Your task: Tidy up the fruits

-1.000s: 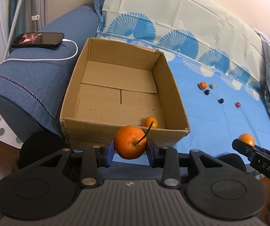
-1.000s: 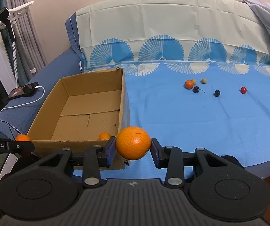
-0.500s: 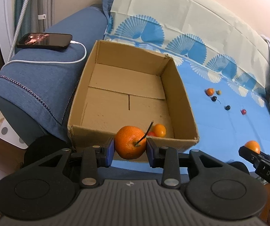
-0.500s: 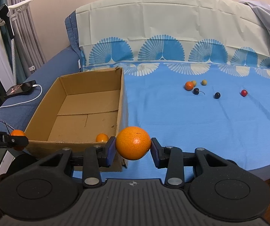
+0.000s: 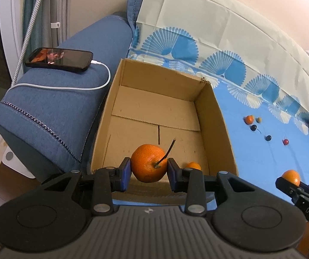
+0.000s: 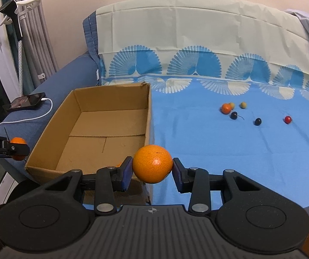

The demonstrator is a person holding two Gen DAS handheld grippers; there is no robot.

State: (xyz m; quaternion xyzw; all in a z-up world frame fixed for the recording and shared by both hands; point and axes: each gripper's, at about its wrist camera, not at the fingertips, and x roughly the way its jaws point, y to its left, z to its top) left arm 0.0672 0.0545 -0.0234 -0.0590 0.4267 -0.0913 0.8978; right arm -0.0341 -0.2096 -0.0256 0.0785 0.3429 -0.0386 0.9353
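Observation:
My left gripper (image 5: 149, 173) is shut on a stemmed orange (image 5: 148, 165) and holds it over the near wall of the open cardboard box (image 5: 215, 127). A small orange (image 5: 193, 165) lies in the box's near right corner. My right gripper (image 6: 152, 172) is shut on a smooth orange (image 6: 152, 163) above the box's near right corner (image 6: 148, 116). Each gripper shows at the edge of the other view, the right one (image 5: 292, 183) and the left one (image 6: 17, 147). Several small fruits lie on the blue cloth: a small orange (image 6: 226, 108), dark cherries (image 6: 233, 115) and a red one (image 6: 287, 119).
The box sits on a sofa covered with a blue fan-patterned cloth (image 6: 219, 142). A phone (image 5: 59, 59) on a white charging cable (image 5: 68, 87) lies on the blue armrest left of the box. A lamp stand (image 6: 18, 34) and curtains are at the far left.
My left gripper has risen and moved forward with its orange, from in front of the box wall to over it. My right gripper with its orange has shifted slightly left toward the box.

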